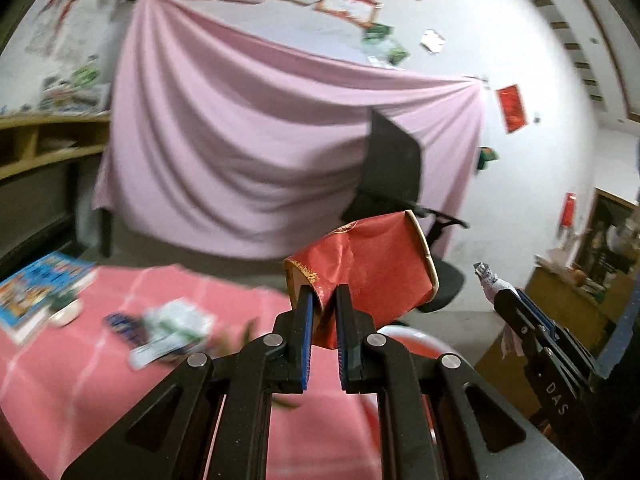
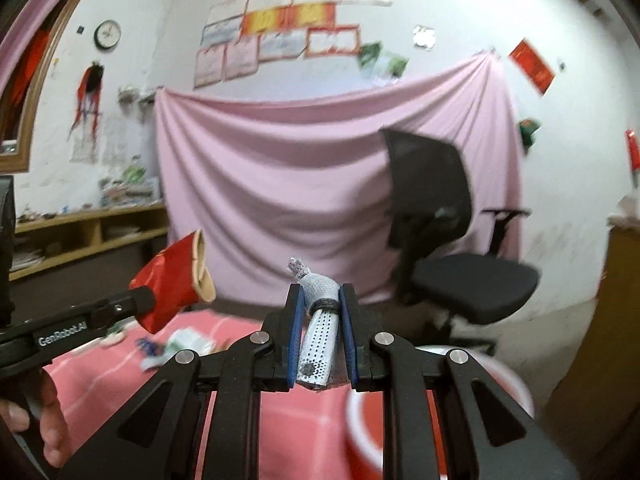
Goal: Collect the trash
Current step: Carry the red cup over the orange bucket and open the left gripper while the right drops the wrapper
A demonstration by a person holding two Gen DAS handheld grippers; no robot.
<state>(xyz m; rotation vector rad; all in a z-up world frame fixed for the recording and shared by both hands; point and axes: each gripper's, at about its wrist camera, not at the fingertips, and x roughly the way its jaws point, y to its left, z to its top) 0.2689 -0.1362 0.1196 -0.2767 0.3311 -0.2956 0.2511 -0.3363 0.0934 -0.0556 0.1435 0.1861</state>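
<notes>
Left gripper [image 1: 323, 292] clamped on crushed red paper cup [image 1: 372, 264] | right gripper [image 2: 320, 296] clamped on dotted wrapper [image 2: 320, 332]

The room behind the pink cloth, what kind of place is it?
Probably a home study or small office: framed certificates on the wall, a black office chair, and a wooden shelf stacked with papers.

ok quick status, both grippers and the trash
Left gripper shut on crushed red cup. Right gripper shut on dotted wrapper. Both held above pink tablecloth. Red bin below, unobstructed.
</notes>
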